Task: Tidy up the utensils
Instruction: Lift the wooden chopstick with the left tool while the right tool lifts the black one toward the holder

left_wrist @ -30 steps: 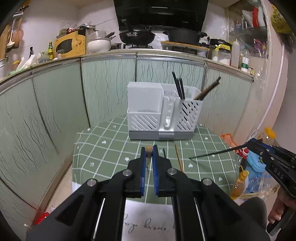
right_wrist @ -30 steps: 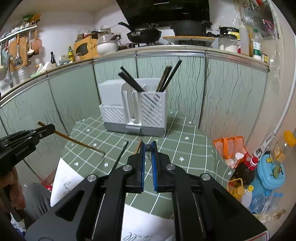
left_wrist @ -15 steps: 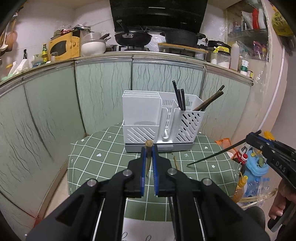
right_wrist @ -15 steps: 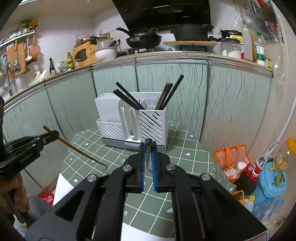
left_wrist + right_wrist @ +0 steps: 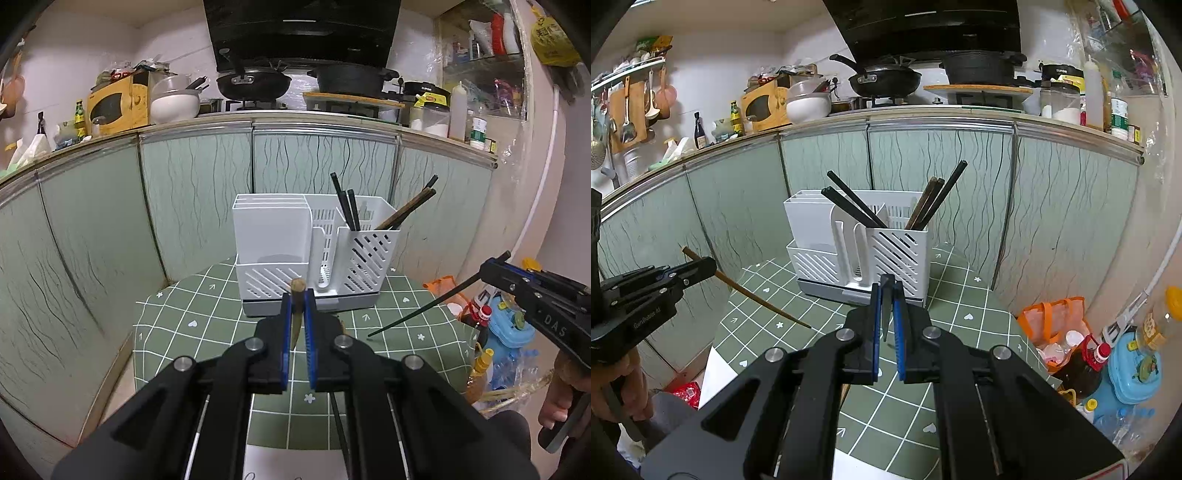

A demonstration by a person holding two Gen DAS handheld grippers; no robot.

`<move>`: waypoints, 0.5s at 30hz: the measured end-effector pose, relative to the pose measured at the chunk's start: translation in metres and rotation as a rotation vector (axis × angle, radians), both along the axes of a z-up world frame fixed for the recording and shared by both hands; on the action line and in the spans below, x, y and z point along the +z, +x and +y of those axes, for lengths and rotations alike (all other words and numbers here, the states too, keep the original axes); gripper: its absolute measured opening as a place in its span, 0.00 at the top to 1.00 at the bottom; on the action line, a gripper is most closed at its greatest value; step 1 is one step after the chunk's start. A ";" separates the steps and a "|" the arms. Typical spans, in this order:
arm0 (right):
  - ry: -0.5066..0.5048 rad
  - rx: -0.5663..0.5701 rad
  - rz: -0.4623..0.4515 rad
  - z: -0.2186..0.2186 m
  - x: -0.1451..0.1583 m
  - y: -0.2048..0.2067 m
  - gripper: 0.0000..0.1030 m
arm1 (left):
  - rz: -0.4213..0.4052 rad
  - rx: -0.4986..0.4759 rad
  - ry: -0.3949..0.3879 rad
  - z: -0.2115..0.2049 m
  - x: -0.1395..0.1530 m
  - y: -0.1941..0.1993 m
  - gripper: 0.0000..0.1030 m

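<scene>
A white slotted utensil rack point(image 5: 314, 254) stands at the back of the green checked table point(image 5: 207, 325); it also shows in the right wrist view point(image 5: 857, 251). Black and brown chopsticks point(image 5: 923, 203) stand in its right compartment. My left gripper point(image 5: 297, 301) is shut on a brown wooden chopstick point(image 5: 296, 314), held above the table in front of the rack; the same chopstick point(image 5: 757, 297) slants down in the right wrist view. My right gripper point(image 5: 886, 295) is shut on a black chopstick point(image 5: 417, 314), held right of the rack.
Green cabinet fronts point(image 5: 192, 195) curve close behind the table under a crowded counter. Bottles, a blue container point(image 5: 1134, 369) and an orange bag point(image 5: 1052, 321) lie on the floor at the right. White paper point(image 5: 716, 373) lies at the table's near edge.
Both grippers have risen and drawn back from the table with their chopsticks. The rack now sits lower and smaller in both views.
</scene>
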State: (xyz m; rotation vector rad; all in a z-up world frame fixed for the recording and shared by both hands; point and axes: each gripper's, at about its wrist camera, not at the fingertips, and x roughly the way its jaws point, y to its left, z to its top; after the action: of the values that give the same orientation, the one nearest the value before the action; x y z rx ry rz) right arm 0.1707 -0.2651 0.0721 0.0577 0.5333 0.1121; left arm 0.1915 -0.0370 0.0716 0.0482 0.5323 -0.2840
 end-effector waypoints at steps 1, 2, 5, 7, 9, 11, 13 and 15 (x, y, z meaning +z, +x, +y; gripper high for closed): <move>0.000 0.001 0.000 0.000 0.001 -0.001 0.94 | 0.000 -0.004 0.000 -0.001 0.001 0.000 0.92; 0.002 0.003 0.001 -0.001 0.002 -0.001 0.94 | -0.001 -0.010 -0.002 -0.001 0.003 -0.001 0.92; 0.006 0.009 0.000 -0.003 0.006 -0.002 0.94 | -0.005 -0.028 -0.004 0.000 0.008 -0.001 0.92; 0.006 0.013 -0.001 -0.005 0.010 -0.002 0.94 | -0.008 -0.045 -0.005 -0.001 0.012 0.001 0.92; 0.008 0.023 0.000 -0.007 0.017 -0.002 0.94 | -0.013 -0.066 -0.003 0.000 0.017 0.002 0.92; 0.007 0.035 0.001 -0.009 0.023 -0.001 0.94 | -0.017 -0.099 -0.002 -0.001 0.024 0.005 0.92; 0.012 0.050 -0.001 -0.012 0.030 -0.002 0.94 | -0.020 -0.126 -0.003 0.000 0.031 0.008 0.92; 0.008 0.060 -0.004 -0.016 0.038 -0.002 0.94 | -0.022 -0.145 -0.006 0.000 0.037 0.011 0.92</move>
State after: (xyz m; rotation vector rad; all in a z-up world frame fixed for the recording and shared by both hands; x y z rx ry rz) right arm 0.1687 -0.2807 0.1098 0.0493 0.5303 0.1726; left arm 0.2026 -0.0374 0.1090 0.0846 0.5072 -0.4261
